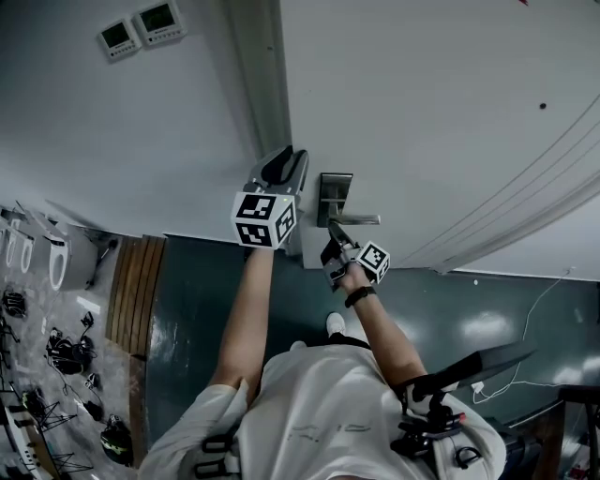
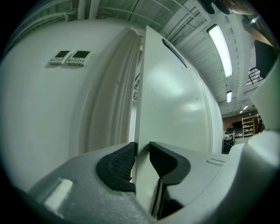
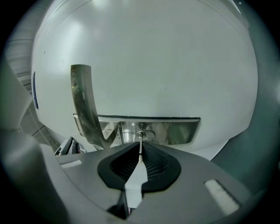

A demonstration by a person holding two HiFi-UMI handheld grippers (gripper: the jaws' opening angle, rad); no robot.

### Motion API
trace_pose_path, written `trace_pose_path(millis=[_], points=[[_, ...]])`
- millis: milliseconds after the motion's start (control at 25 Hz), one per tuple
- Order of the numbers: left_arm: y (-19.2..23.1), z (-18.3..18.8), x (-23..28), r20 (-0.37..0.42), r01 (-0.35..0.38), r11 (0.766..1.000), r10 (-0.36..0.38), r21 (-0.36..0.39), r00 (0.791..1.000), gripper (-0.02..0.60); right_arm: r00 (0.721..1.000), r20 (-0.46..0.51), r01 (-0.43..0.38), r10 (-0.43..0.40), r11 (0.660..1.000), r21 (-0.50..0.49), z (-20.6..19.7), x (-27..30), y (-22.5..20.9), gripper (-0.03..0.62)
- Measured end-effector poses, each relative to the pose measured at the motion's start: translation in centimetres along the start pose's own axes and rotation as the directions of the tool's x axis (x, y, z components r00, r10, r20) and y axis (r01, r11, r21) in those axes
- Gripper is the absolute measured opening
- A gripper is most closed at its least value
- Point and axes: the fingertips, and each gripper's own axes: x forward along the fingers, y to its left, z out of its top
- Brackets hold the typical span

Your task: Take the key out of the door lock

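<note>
A white door (image 1: pixel 422 112) carries a steel lock plate (image 1: pixel 335 192) with a lever handle (image 1: pixel 361 220). In the right gripper view the thin key (image 3: pixel 140 146) sticks out of the keyhole in the plate (image 3: pixel 175 131), below the handle (image 3: pixel 85 100). My right gripper (image 3: pixel 140 159) is shut on the key, its ribbed pads pressed against both flat sides. From the head view it (image 1: pixel 336 234) sits just under the handle. My left gripper (image 1: pixel 284 167) is shut on the door's free edge (image 2: pixel 142 131), one pad on each face, and appears in its own view (image 2: pixel 142 162).
The door frame (image 1: pixel 267 84) and a white wall with two small control panels (image 1: pixel 141 28) lie left of the door. Dark green floor (image 1: pixel 450 309) is underfoot. Cables and gear (image 1: pixel 66 352) lie on the floor at the far left.
</note>
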Motion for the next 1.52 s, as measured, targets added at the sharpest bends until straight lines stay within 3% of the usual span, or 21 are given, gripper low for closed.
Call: trace_pose_path(millis=[160, 400, 520, 640, 760, 840, 1000, 1040, 1160, 1200, 1240, 1400, 1520], points=[[-0.2, -0.1, -0.4, -0.002, 0.002, 1.0, -0.002, -0.006, 1.0, 0.107, 0.998, -0.058, 0.008, -0.014, 0.996, -0.092, -1.3, -2.0, 0.0, 0.025], [0.4, -0.1, -0.4, 0.019, -0.018, 0.999, 0.018, -0.032, 1.0, 0.103, 0.999, -0.022, 0.027, -0.027, 0.999, -0.021, -3.0, -8.5, -0.7, 0.025], [0.6, -0.1, -1.5, 0.025, -0.038, 0.999, 0.039, -0.039, 0.999, 0.017, 0.999, 0.017, 0.043, -0.041, 0.991, -0.123, -2.0, -11.2, 0.6, 0.025], [-0.3, -0.6, -3.5, 0.031, -0.023, 0.999, 0.025, -0.046, 0.999, 0.012, 0.997, 0.074, 0.048, -0.03, 0.964, -0.26, -0.5, -12.8, 3.4, 0.025], [-1.1, -1.9, -6.2, 0.02, -0.009, 0.998, 0.01, -0.06, 1.0, 0.012, 0.987, 0.156, 0.102, -0.046, 0.921, -0.377, 0.3, -13.9, 6.5, 0.025], [-1.8, -3.3, -8.4, 0.002, 0.003, 0.997, -0.002, -0.071, 1.0, 0.003, 0.979, 0.194, 0.145, -0.056, 0.865, -0.48, -0.2, -14.6, 8.7, 0.025], [-4.1, -5.3, -11.5, -0.026, 0.047, 0.996, -0.049, -0.072, 0.998, 0.0, 0.974, 0.223, 0.192, -0.044, 0.686, -0.702, -2.1, -15.3, 14.5, 0.026], [-4.7, -5.4, -12.0, -0.025, 0.058, 0.996, -0.06, -0.071, 0.998, 0.0, 0.975, 0.219, 0.181, -0.028, 0.671, -0.719, -2.7, -15.2, 16.0, 0.026], [-6.7, -5.2, -13.7, -0.009, 0.082, 0.995, -0.082, -0.064, 0.997, 0.0, 0.979, 0.203, 0.147, 0.004, 0.677, -0.722, -4.2, -15.2, 19.3, 0.026], [-7.2, -5.0, -14.2, 0.002, 0.085, 0.995, -0.085, -0.06, 0.996, 0.0, 0.978, 0.207, 0.155, 0.002, 0.655, -0.739, -4.6, -15.3, 20.3, 0.026], [-7.6, -4.7, -14.5, 0.014, 0.085, 0.995, -0.084, -0.06, 0.996, 0.0, 0.977, 0.215, 0.17, 0.0, 0.615, -0.77, -5.0, -15.3, 21.4, 0.026], [-7.8, -3.5, -15.1, 0.064, 0.054, 0.998, -0.052, -0.035, 0.997, 0.0, 0.966, 0.255, 0.215, 0.048, 0.403, -0.89, -6.1, -15.0, 25.8, 0.026], [-7.8, -2.1, -15.0, 0.098, 0.014, 0.999, -0.017, 0.033, 0.995, 0.0, 0.962, 0.259, 0.224, 0.083, 0.301, -0.927, -6.1, -14.6, 28.2, 0.026]])
